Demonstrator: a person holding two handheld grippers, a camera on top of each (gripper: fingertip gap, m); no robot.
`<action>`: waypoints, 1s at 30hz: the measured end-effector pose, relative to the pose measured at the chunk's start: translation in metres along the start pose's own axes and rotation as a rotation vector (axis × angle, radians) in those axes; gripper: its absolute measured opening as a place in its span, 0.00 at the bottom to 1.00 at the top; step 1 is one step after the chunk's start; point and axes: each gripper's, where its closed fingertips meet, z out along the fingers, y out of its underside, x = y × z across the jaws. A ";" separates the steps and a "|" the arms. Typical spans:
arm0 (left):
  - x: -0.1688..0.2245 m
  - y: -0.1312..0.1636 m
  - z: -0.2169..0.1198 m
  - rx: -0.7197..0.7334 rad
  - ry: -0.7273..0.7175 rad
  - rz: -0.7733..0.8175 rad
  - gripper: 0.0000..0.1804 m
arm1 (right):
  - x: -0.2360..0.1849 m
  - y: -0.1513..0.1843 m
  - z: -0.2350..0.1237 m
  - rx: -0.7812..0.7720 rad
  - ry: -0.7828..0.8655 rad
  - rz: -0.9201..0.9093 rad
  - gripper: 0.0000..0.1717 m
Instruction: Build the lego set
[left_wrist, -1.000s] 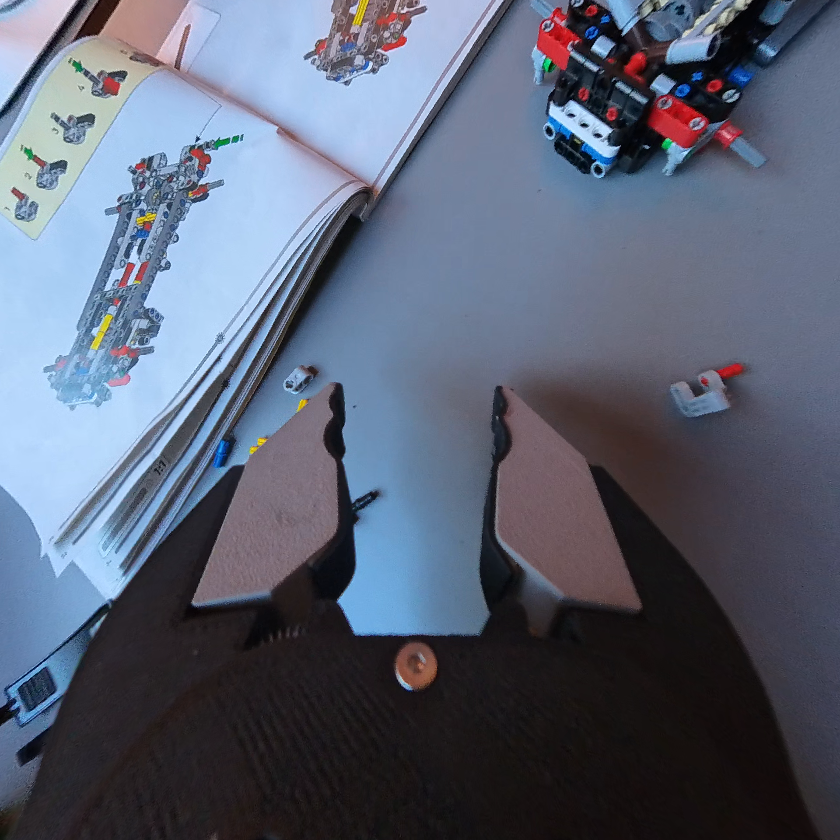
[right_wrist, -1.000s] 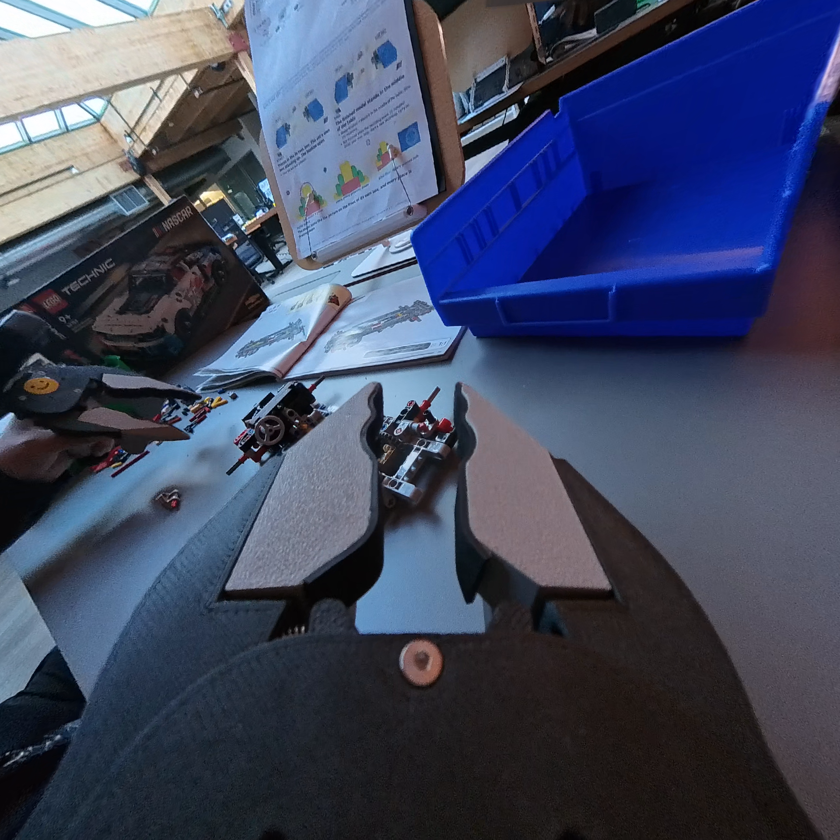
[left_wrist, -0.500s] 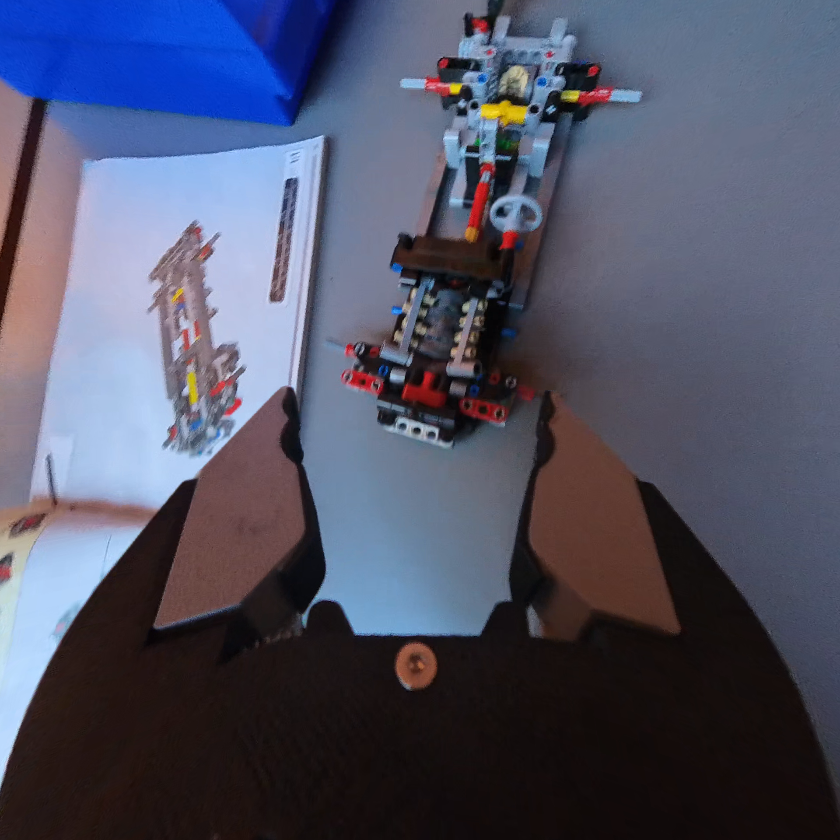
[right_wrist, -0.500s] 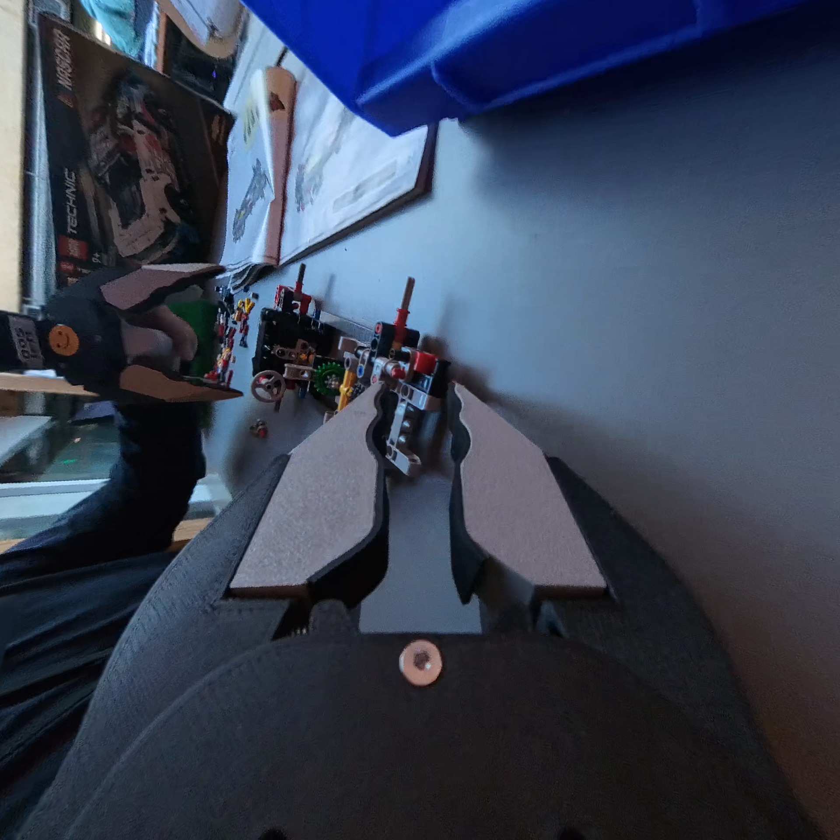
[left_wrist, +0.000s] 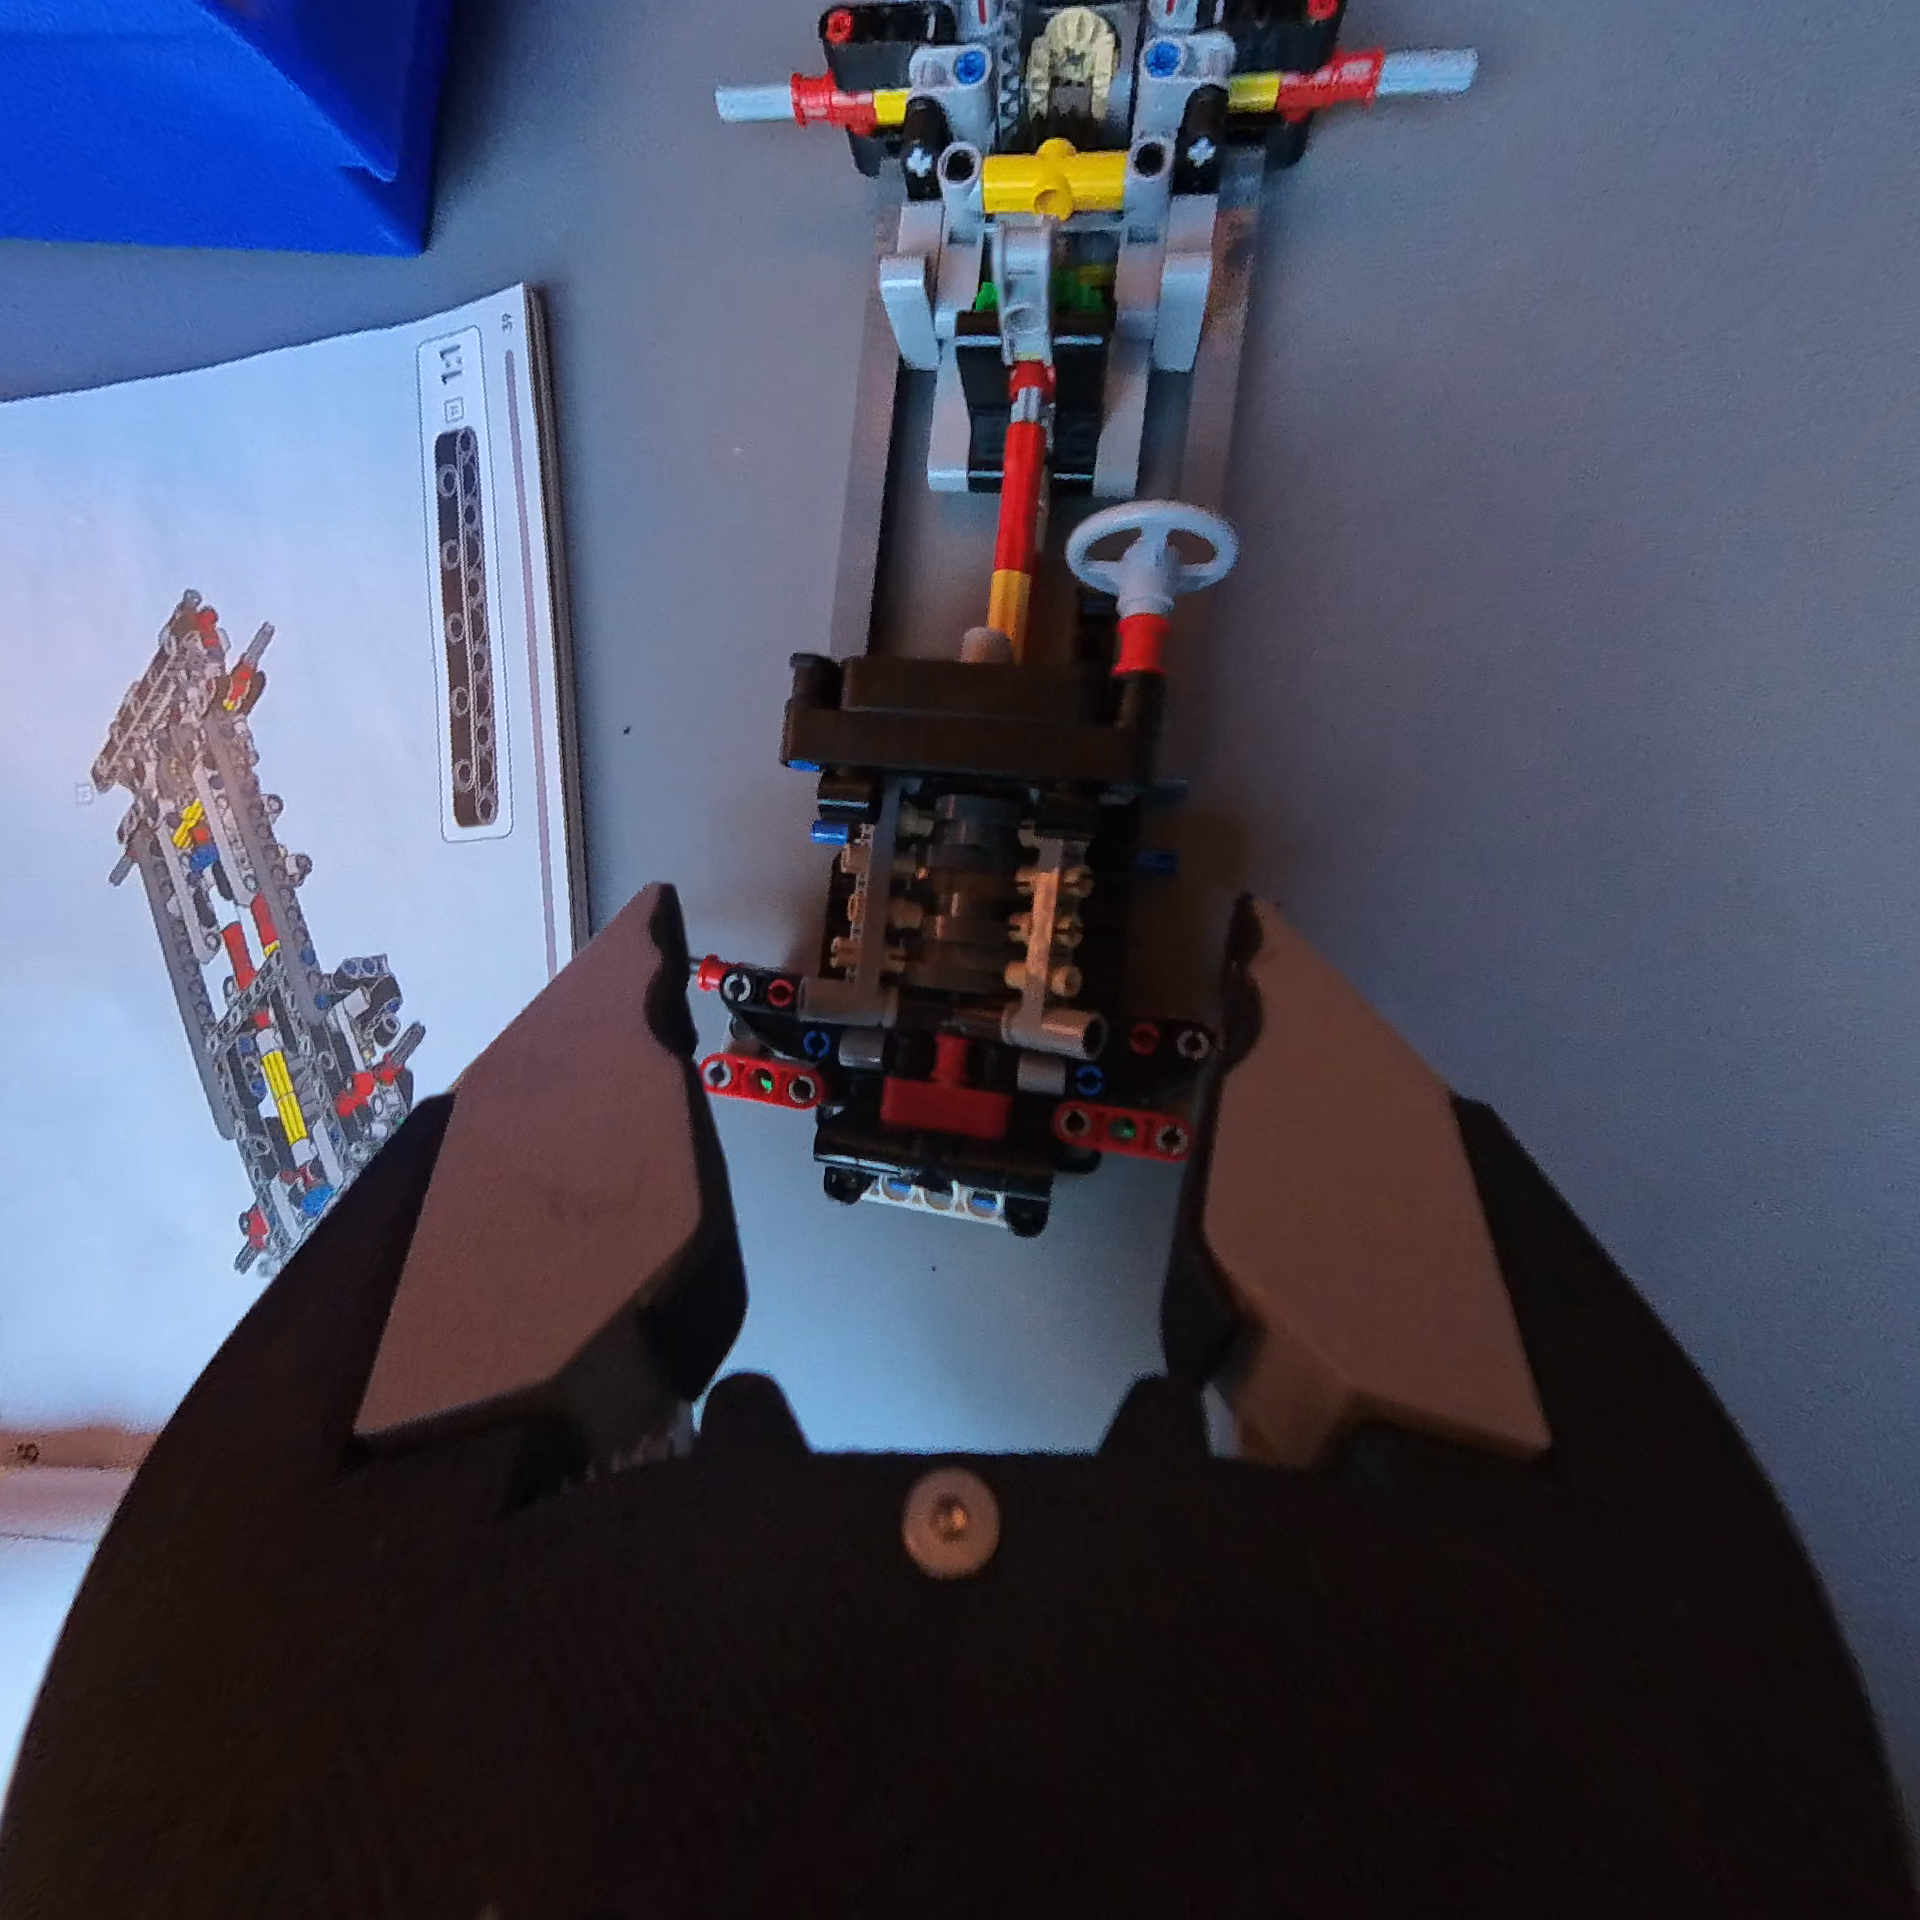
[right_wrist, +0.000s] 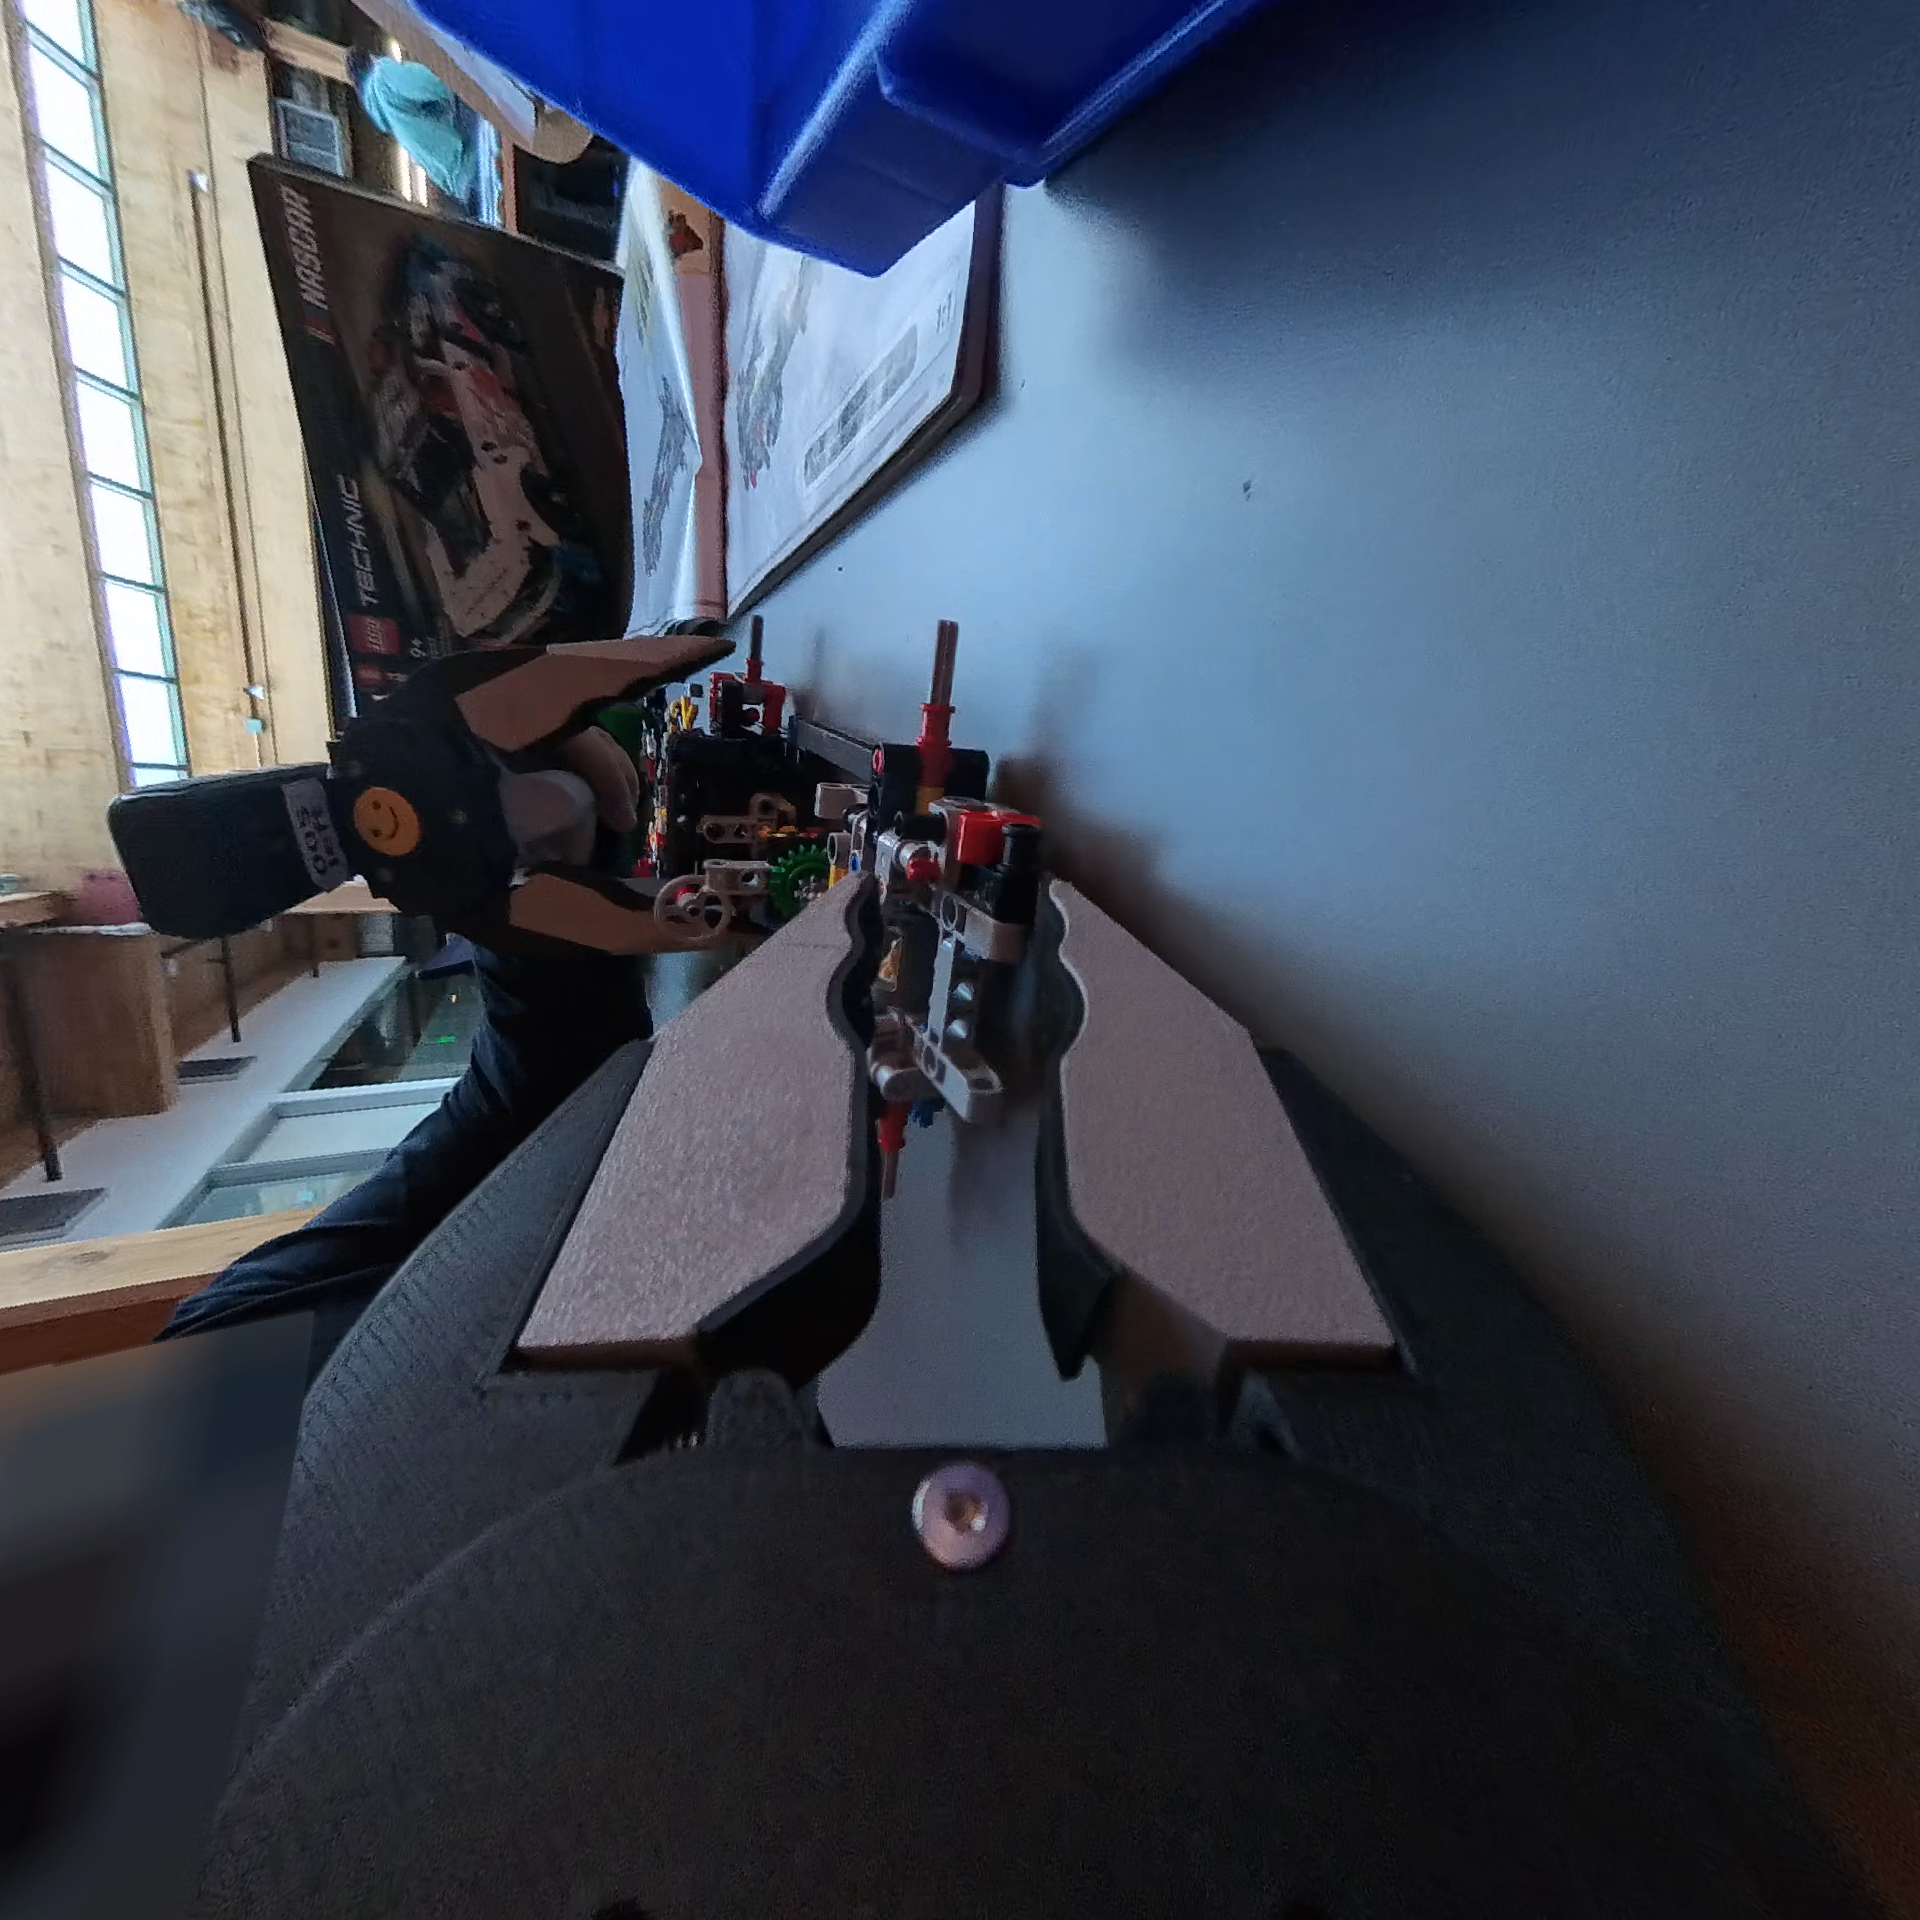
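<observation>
Closer now, left hand-held gripper (left_wrist: 956, 961) straddles the chassis (left_wrist: 966, 935) end, untouched.

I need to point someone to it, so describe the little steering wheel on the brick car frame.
On the grey table, right of the open instruction booklet, lies a long brick-built car frame. Midway along it, a pale grey steering wheel stands on a red stub, the only ring-shaped part, beside the red-and-yellow shaft.

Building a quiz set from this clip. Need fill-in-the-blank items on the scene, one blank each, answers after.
1. The left gripper has its jaws ____ on either side of one end of the brick-built chassis.
2. The storage bin by the instruction booklet is ____ in colour.
3. The steering wheel on the chassis is ____.
4. The right gripper is closed on the chassis's ____ end.

Answers: open; blue; white; far
</observation>
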 end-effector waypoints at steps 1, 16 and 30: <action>0.002 -0.002 0.000 0.011 0.011 -0.002 0.56 | 0.001 0.000 0.000 0.001 0.000 0.002 0.13; 0.009 -0.016 0.019 0.037 0.065 0.009 0.46 | 0.002 -0.008 0.002 0.044 -0.078 0.048 0.11; 0.007 -0.016 0.020 0.029 0.071 -0.004 0.46 | 0.005 -0.013 0.004 0.061 -0.083 0.101 0.09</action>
